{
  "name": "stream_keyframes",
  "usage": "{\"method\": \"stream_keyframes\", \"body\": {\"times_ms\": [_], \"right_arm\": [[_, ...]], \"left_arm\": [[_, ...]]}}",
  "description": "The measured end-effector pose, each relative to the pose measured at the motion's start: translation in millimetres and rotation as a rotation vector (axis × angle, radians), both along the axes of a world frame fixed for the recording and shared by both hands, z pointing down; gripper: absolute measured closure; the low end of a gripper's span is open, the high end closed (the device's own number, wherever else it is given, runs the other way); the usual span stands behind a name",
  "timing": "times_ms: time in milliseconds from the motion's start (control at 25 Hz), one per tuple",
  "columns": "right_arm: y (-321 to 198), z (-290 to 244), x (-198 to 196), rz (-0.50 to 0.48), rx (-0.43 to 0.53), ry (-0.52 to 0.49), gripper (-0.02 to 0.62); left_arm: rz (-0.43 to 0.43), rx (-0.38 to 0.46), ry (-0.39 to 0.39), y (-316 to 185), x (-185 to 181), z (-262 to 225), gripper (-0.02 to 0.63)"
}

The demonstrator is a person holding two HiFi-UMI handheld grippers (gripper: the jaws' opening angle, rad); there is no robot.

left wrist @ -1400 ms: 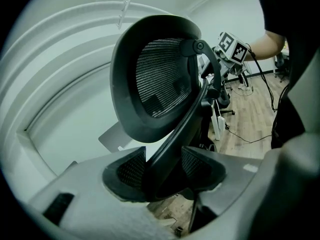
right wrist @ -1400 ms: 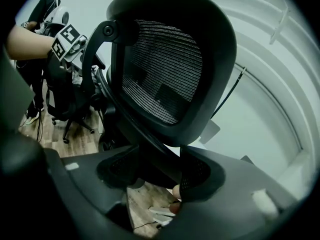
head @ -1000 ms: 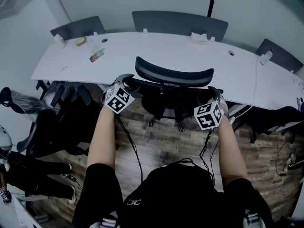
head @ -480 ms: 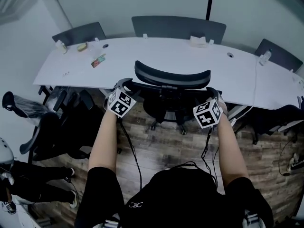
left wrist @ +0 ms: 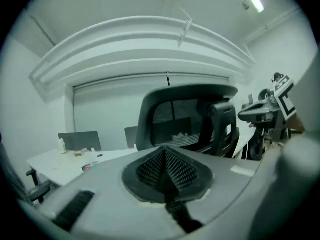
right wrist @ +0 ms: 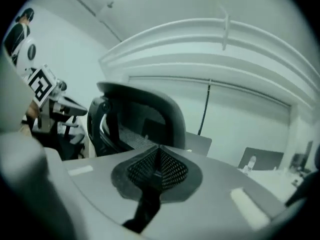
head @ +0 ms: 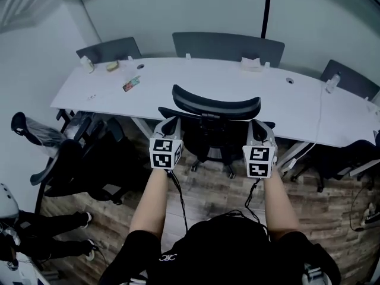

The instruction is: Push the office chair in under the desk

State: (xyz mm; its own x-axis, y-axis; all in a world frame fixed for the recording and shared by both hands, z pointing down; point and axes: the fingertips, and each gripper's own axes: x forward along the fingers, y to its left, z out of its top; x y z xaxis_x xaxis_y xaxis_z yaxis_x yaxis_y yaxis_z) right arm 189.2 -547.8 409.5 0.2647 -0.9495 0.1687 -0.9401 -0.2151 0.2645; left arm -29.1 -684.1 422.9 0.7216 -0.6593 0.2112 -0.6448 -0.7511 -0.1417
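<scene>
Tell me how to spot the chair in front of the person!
Find the long white desk. At the middle of its near side stands a black office chair with a curved headrest. The other black chairs bunch at the desk's left end; this one stands alone.

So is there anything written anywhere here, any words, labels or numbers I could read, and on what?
No legible words or numbers anywhere in these views.
Left marker cube: a black-and-white square pattern, not letters.
Right marker cube: the same kind of pattern, not letters.
Small packet on the desk: coloured print, too small to read.
Emblem on the person's black shirt: too small to read.
</scene>
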Motion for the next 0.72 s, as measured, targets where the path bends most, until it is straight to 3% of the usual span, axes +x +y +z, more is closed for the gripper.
{"method": "stream_keyframes", "body": {"times_ms": [120, 280, 440, 520, 720], "right_arm": [[14.5, -20.1, -12.5, -0.012, 0.115, -0.109, 0.589], [30.4, -37.5, -26.4, -0.033, 0.19, -0.236, 0.589], [40.4, -45.7, -40.0, -0.08, 0.204, -0.253, 0.591], [45.2, -47.8, -46.3, -0.107, 0.214, -0.239, 0.591], [56.3, -45.8, -52.1, -0.125, 0.203, -0.235, 0.591]], "left_arm": [[0.028, 0.008, 0.056, 36.3, 18.5, -17.9, 0.603], [0.071, 0.001, 0.12, 82.5, 41.5, -40.5, 0.601], [0.129, -0.076, 0.201, 118.6, 58.0, -55.7, 0.6], [0.148, -0.081, 0.202, 130.5, 62.8, -61.2, 0.6], [0.138, -0.005, 0.133, 146.3, 67.8, -68.5, 0.6]]}}
